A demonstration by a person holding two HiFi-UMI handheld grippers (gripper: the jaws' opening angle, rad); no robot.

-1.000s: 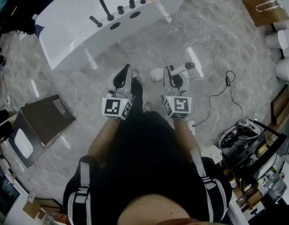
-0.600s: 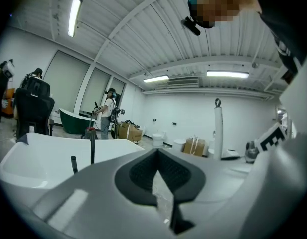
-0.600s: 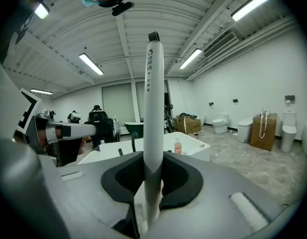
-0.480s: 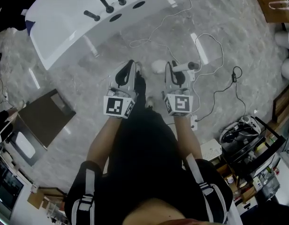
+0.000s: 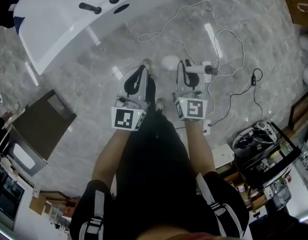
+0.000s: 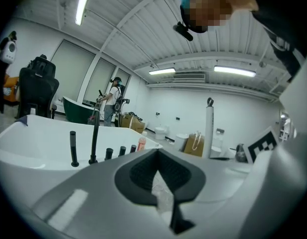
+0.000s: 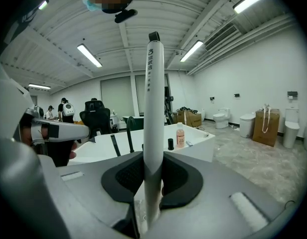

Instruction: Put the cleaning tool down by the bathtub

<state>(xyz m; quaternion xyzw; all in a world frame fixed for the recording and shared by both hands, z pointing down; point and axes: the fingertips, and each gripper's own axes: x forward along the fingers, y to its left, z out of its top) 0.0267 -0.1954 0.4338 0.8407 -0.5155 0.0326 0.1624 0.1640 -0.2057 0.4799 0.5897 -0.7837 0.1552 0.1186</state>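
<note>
A glossy grey marbled floor [image 5: 84, 99] carries loose white cables [image 5: 242, 51] and a dark flat panel [image 5: 41, 120]. White walls [image 7: 253, 78] and a ribbed ceiling [image 7: 203, 9] with tube lights [image 7: 91, 55] enclose toilets [image 7: 224, 117] and a black office chair [image 6: 38, 91].

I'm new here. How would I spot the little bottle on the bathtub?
In the right gripper view, find the big white bathtub across the room. On its rim, just right of a short black knob, stands the bottle: pinkish with a white cap, unlike the dark fittings beside it.
</note>
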